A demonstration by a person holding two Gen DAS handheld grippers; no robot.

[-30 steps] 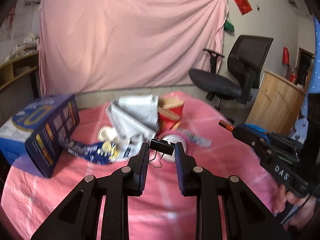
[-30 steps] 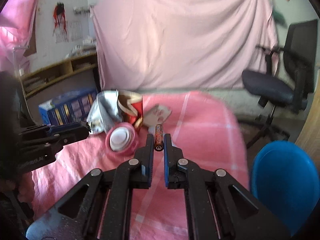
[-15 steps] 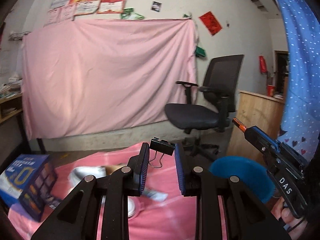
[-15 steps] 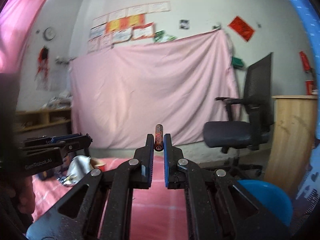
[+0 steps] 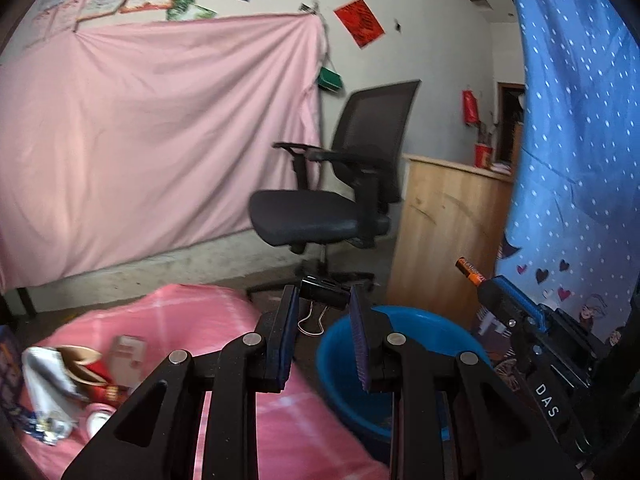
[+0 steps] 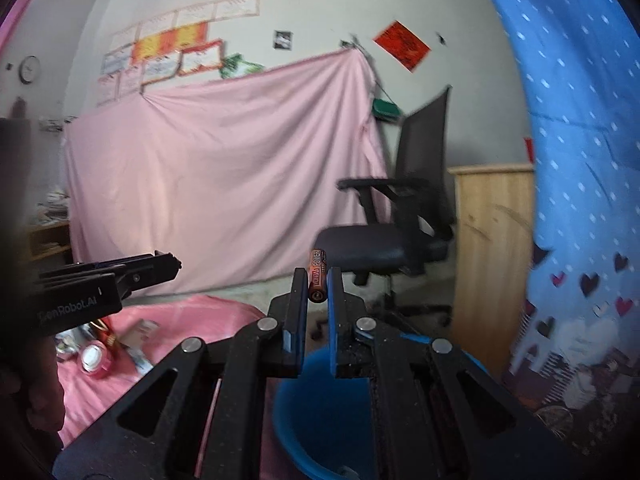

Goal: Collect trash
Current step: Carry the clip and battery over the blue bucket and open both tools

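Black metal, a binder clip (image 5: pixel 325 293) sits pinched crosswise between the tips of the left gripper (image 5: pixel 324 300), its wire handles hanging down in the gap between the blue-padded fingers (image 5: pixel 289 332). The right gripper (image 6: pixel 317 284) has its fingers (image 6: pixel 297 300) pressed onto an orange and black battery (image 6: pixel 317 280), which stands nearly upright with its top poking above the tips. Both grippers are held in the air above a blue plastic basin (image 5: pixel 420 322), which stands low down just beside the pink checked cloth covering the surface (image 5: pixel 180 312). From the left camera the right gripper shows at the right edge, battery slanting up from its tip. On the pink cloth, well to the left, lies the remaining litter: a crushed red paper cup (image 5: pixel 86 368), crumpled white paper (image 5: pixel 42 380), a small card (image 5: pixel 128 350) and a roll of pink tape (image 6: pixel 93 357). Beyond stand a black office chair (image 5: pixel 340 200), a wooden cabinet (image 5: pixel 448 236), a pink sheet (image 5: pixel 160 140) hung on the wall, and a blue spotted curtain (image 5: pixel 580 140) at the right.
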